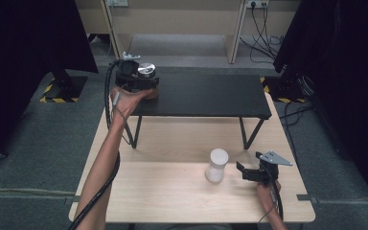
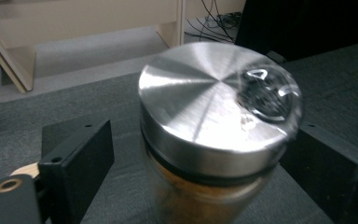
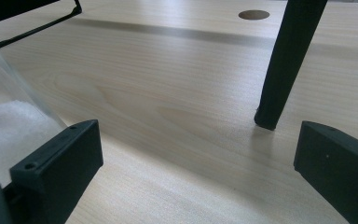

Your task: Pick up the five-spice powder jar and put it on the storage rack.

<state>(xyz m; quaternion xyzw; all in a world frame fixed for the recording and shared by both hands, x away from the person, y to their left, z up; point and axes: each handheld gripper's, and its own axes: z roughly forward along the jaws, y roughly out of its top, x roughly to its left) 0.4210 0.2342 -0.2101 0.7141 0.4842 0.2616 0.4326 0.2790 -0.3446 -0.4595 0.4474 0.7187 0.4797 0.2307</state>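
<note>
- The left hand-held gripper [image 1: 141, 79] is at the near left corner of the black raised shelf [image 1: 206, 96], which stands on the pale wooden surface [image 1: 172, 191].
- Its jaws stand spread on either side of a jar with a brushed metal lid [image 2: 214, 109]; there is a gap between each jaw and the jar's side, so nothing is pinched.
- The jar stands upright on the shelf, with brown contents showing through its wall below the lid.
- The right hand-held gripper [image 1: 245, 171] rests low at the near right of the surface, jaws spread with nothing between them.
- A white-filled clear container [image 1: 217, 165] stands upright just beside that gripper's jaws, not touching them.
</note>
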